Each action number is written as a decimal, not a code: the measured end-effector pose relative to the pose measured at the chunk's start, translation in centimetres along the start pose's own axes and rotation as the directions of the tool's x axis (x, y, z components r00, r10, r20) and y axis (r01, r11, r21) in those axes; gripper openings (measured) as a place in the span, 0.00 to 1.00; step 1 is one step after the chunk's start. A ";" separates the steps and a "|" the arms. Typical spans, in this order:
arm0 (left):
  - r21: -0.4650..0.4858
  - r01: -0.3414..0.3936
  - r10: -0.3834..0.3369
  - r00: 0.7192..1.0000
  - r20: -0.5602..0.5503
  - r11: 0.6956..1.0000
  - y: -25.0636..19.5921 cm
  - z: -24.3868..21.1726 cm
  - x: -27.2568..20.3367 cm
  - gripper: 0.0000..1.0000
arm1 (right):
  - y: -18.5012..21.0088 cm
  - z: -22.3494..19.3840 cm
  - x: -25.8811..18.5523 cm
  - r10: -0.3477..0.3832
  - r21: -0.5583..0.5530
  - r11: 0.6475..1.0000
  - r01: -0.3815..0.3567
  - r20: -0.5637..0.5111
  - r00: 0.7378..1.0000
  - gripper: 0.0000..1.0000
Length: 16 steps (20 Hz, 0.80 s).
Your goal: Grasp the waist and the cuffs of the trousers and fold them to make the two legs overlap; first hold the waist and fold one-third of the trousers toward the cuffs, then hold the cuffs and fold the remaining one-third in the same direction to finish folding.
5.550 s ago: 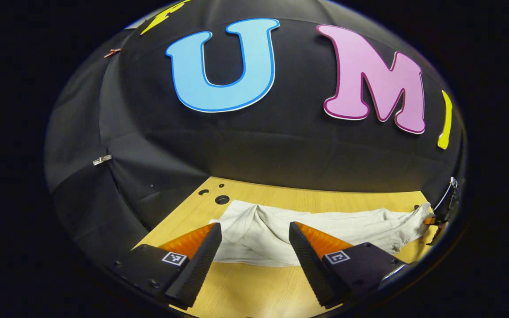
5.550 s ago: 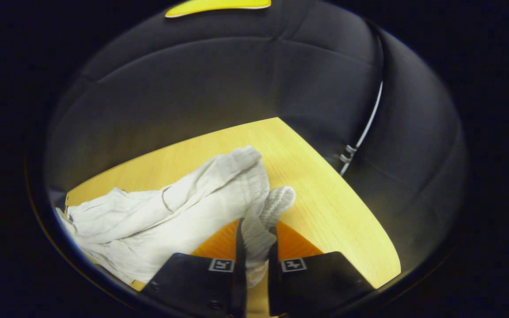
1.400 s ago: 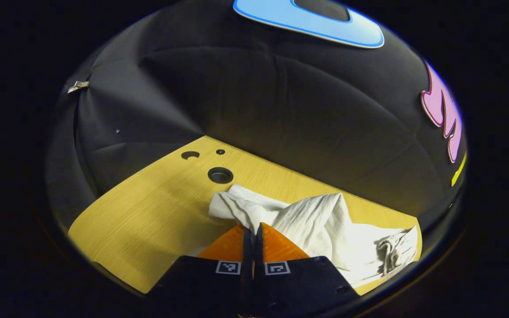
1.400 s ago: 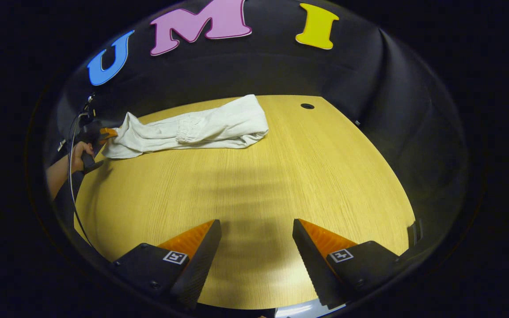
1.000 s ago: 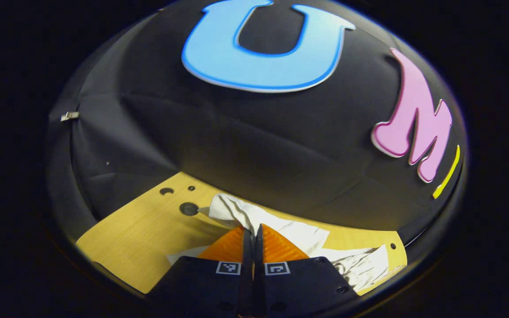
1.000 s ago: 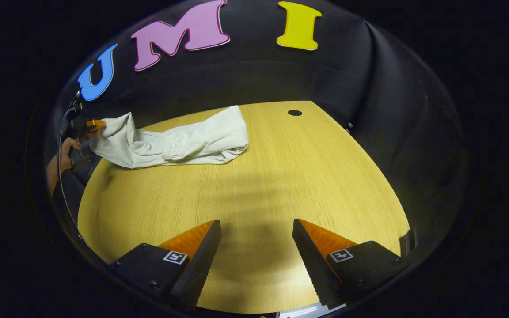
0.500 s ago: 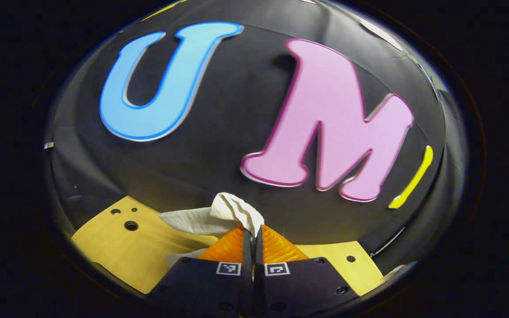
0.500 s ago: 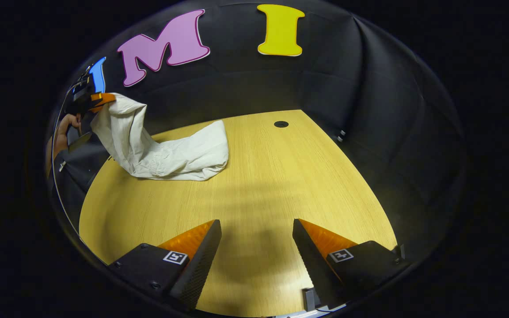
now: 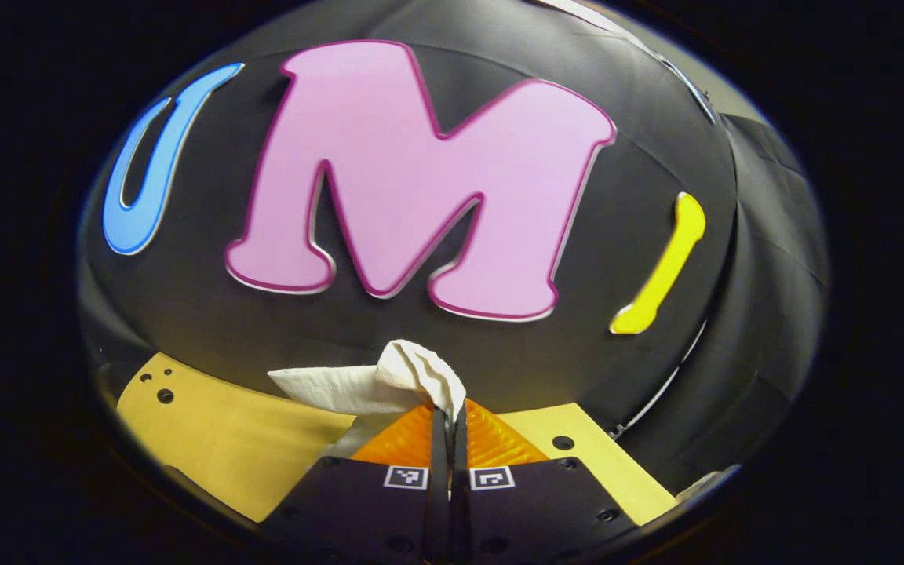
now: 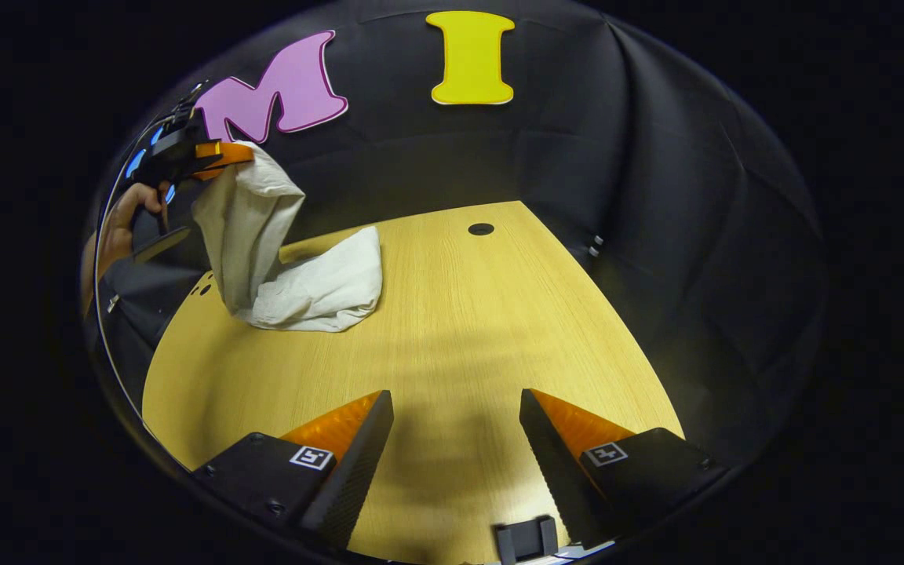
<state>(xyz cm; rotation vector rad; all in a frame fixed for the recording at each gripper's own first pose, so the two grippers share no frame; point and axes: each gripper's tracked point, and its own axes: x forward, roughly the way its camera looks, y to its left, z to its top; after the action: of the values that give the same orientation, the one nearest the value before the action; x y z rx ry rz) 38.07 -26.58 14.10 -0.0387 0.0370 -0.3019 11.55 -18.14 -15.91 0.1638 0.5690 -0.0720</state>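
While one end of the trousers is held aloft, the bench (image 10: 452, 329) is seen in the right gripper view as a pale wood-grain surface bounded by the black cloth wall (image 10: 656, 196) of the booth. A round hole (image 10: 481, 229) is cut in the bench near its far edge, to the right of the trousers, and further small holes (image 9: 163, 395) are visible at the bench's left end in the left gripper view.

The trousers (image 10: 295, 267), a pale off-white garment, are placed at the far left part of the bench. Their lower portion is laid in a crumpled heap on the bench surface, while one end is drawn upward from the heap and is hung as a vertical drape above the bench.

The left hand-held gripper (image 10: 242, 154) is seen above the far left of the bench in the right gripper view, clamped on the raised end of the trousers and carried by a person's hand (image 10: 124, 220). In the left gripper view its fingers (image 9: 413, 433) are pressed together, and a bunched fold of the cloth (image 9: 389, 383) is pinched between their tips, well above the bench.

The right hand-held gripper (image 10: 456, 428) is held over the near part of the bench, well apart from the trousers, with its fingers spread wide and nothing between them. A small dark clip-like part (image 10: 526, 540) is seen at the bench's near edge.
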 end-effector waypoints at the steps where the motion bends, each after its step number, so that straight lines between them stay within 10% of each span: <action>1: -0.003 0.005 -0.005 1.000 -0.017 1.000 -1.1 -0.9 0.4 0.06 | -0.5 0.0 -0.2 0.001 -0.003 1.000 -0.001 0.001 1.000 1.00; 10: -0.005 -0.056 0.055 0.988 -0.146 0.998 -5.1 -8.8 3.4 0.17 | -4.1 -0.4 -1.3 -0.014 -0.006 1.000 0.014 0.018 1.000 1.00; 14: 0.029 -0.018 0.022 0.991 -0.132 0.999 -6.3 -8.6 1.3 0.44 | -4.2 -1.2 -1.8 -0.020 0.009 1.000 0.020 0.014 1.000 1.00; 16: 0.061 -0.021 0.028 0.993 -0.111 0.998 -5.6 -7.7 -0.8 0.74 | -3.6 -1.0 -2.3 -0.018 0.011 1.000 0.017 0.024 1.000 0.99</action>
<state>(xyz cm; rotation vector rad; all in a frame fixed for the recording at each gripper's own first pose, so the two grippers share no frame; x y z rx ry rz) 35.30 -31.97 6.72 0.0383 0.1393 -0.2805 8.67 -21.46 -15.99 0.1679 0.5465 -0.0939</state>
